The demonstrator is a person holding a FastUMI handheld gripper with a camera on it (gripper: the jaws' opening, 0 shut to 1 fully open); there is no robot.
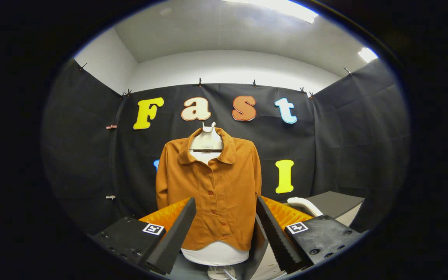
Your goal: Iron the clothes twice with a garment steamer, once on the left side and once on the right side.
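Note:
A rust-orange buttoned shirt [208, 190] hangs on a white mannequin torso [215, 254], straight ahead beyond my fingers. My gripper [226, 221] is open, with its two fingers spread either side of the shirt's lower half and nothing held between them. A white curved handle [305, 205], which may belong to the garment steamer, lies on the dark surface just beyond the right finger. The rest of that object is hidden behind the finger.
A dark table top [336, 204] stands to the right of the mannequin. The mannequin's pole base [221, 272] shows between the fingers below the torso. Black cloth walls close in behind and on both sides.

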